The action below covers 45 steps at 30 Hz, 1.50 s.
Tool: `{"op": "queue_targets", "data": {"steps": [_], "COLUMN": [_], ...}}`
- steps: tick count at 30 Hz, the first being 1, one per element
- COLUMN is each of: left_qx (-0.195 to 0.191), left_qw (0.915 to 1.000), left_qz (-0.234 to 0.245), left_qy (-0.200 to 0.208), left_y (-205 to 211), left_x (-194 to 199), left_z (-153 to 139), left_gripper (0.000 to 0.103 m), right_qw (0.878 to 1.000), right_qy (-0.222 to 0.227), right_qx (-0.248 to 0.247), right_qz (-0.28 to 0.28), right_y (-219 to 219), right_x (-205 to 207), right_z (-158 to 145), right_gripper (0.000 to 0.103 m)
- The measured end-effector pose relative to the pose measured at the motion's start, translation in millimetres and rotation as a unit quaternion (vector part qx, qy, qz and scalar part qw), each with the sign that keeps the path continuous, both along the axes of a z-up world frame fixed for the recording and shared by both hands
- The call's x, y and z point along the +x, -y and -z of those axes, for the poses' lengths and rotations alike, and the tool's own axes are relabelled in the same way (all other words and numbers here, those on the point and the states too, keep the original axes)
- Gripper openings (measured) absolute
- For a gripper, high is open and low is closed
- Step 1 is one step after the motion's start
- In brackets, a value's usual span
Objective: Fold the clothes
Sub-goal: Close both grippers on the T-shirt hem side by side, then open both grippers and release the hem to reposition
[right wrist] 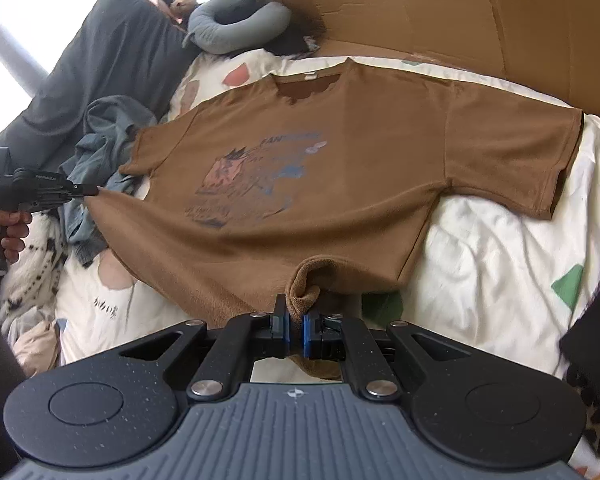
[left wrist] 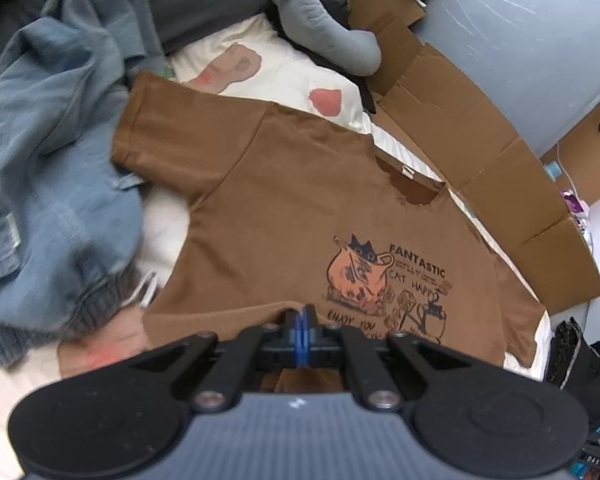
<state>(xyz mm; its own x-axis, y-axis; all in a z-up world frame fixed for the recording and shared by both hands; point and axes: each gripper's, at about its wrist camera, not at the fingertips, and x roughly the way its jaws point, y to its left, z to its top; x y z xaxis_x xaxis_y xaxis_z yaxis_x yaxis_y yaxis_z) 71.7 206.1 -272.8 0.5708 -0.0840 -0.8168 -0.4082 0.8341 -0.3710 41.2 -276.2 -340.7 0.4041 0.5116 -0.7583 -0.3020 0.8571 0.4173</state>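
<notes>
Taken from left to right in the right wrist view: at the far left, well out to the side of the right gripper (right wrist: 296, 326), a hand (right wrist: 8, 228) holds the left gripper (right wrist: 94, 190), whose tip is clenched on the left bottom corner of the brown T-shirt (right wrist: 340, 168). Behind that corner lies a heap of blue clothes (right wrist: 100, 148). The shirt spreads print side up across the white bedspread (right wrist: 480, 260), its collar on the far side from both grippers, toward the cardboard (right wrist: 420, 12). Straight ahead of the right gripper, the bottom edge bunches into a small fold that its fingers pinch tight. Out to the right, one sleeve lies flat and unfolded.

In the left wrist view the left gripper (left wrist: 300, 320) has its blue pads pressed together on the hem, and the shirt (left wrist: 292, 184) runs forward away from it to the collar.

So the shirt's long axis, hem to collar, points away from both grippers, and each holds its own end of the near edge. By my judgement the coming move turns on that: carrying the hem forward over the print toward the collar would halve the shirt, both hands travelling together.
</notes>
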Motion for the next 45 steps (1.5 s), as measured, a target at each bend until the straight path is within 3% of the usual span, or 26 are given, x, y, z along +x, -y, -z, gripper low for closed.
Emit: {"op": "queue_targets", "data": {"steps": [14, 17, 21, 23, 24, 30, 38, 42, 45], "left_qx": [0.009, 0.004, 0.007, 0.013, 0.016, 0.034, 0.029, 0.030, 0.032], "left_qw": [0.9988, 0.9983, 0.9986, 0.9986, 0.9985, 0.9969, 0.9970, 0.9961, 0.9950], "left_qz": [0.037, 0.037, 0.039, 0.043, 0.046, 0.063, 0.048, 0.047, 0.048], "left_qy": [-0.032, -0.044, -0.036, -0.029, -0.027, -0.031, -0.054, -0.069, -0.081], "left_y": [6.6, 6.8, 8.2, 9.2, 9.8, 13.5, 9.4, 10.0, 11.3], "left_x": [78.8, 87.9, 90.2, 85.4, 82.1, 57.8, 24.2, 10.6, 3.3], "left_z": [51.0, 58.1, 51.8, 43.2, 39.0, 28.4, 34.5, 39.6, 44.8], "left_gripper": [0.004, 0.021, 0.046, 0.051, 0.051, 0.051, 0.051, 0.051, 0.051], "right_qw": [0.997, 0.993, 0.989, 0.988, 0.987, 0.983, 0.982, 0.988, 0.993], "right_qy": [-0.050, -0.071, -0.093, -0.096, -0.097, -0.104, -0.098, -0.073, -0.047], "right_qx": [-0.044, -0.061, -0.063, -0.054, -0.050, -0.025, -0.014, -0.032, -0.073], "right_qz": [0.047, 0.067, 0.098, 0.111, 0.117, 0.147, 0.158, 0.131, 0.081], "right_y": [7.7, 7.2, 10.3, 16.1, 19.0, 38.7, 55.2, 52.0, 42.0], "right_x": [78.5, 91.4, 100.9, 100.1, 99.6, 88.8, 63.6, 53.1, 44.4], "right_z": [53.6, 69.3, 79.4, 76.9, 75.4, 67.6, 61.4, 59.9, 63.0], "right_gripper": [0.005, 0.007, 0.023, 0.036, 0.040, 0.040, 0.040, 0.040, 0.040]}}
